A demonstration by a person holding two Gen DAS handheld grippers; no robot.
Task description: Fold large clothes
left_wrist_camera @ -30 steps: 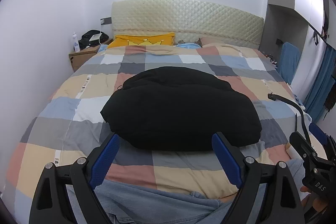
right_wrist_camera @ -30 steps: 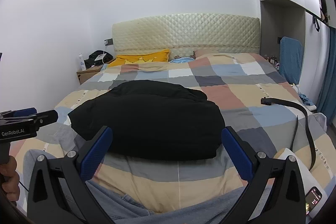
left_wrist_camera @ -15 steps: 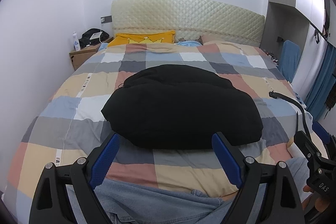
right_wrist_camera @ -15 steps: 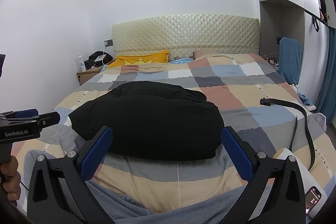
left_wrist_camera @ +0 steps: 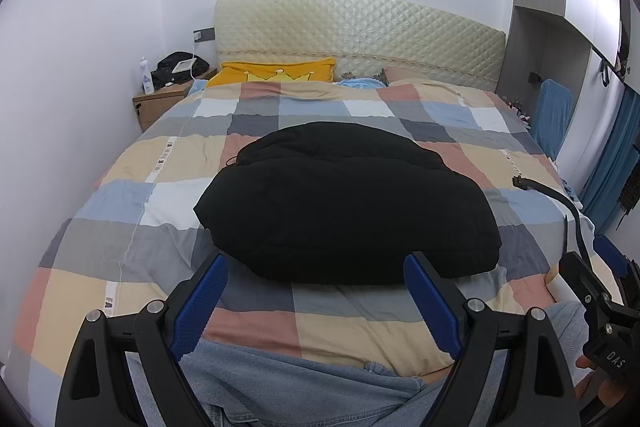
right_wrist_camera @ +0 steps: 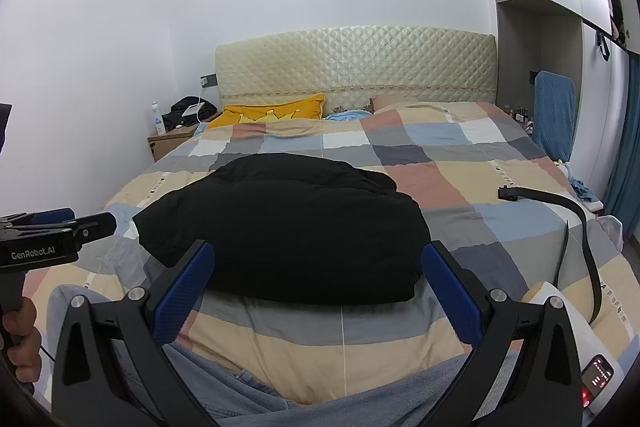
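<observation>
Left wrist view: a black padded garment [left_wrist_camera: 348,203] lies near the middle of a bed [left_wrist_camera: 120,267] covered with a checked quilt, its bulk gathered into a compact, rounded-rectangular bundle with a smaller layer doubled over at the far end, towards the quilted headboard [left_wrist_camera: 356,39]. Judged from this shape, the folding looks largely or wholly complete — no sleeve or loose flap trails onto the quilt, though the black fabric hides the individual layers, so the number of folds cannot be told. What may remain is at most a final tidying or moving of the bundle. The left tool [left_wrist_camera: 316,303] hovers just short of the bundle's near edge, its blue-padded fingers [left_wrist_camera: 198,303] spread wide and gripping nothing; it points level along the bed towards the headboard. Right wrist view: the right tool [right_wrist_camera: 318,291] is posed in the same way, jaws wide apart and empty, beside the left one and clear of the cloth, with the garment's near edge visible between its fingers. A hand [right_wrist_camera: 20,333] on the left tool's grip shows at the frame edge, and pale blue denim fills the bottom foreground in both views. A black strap [right_wrist_camera: 572,223] lies on the quilt well apart from the garment, on the right.
</observation>
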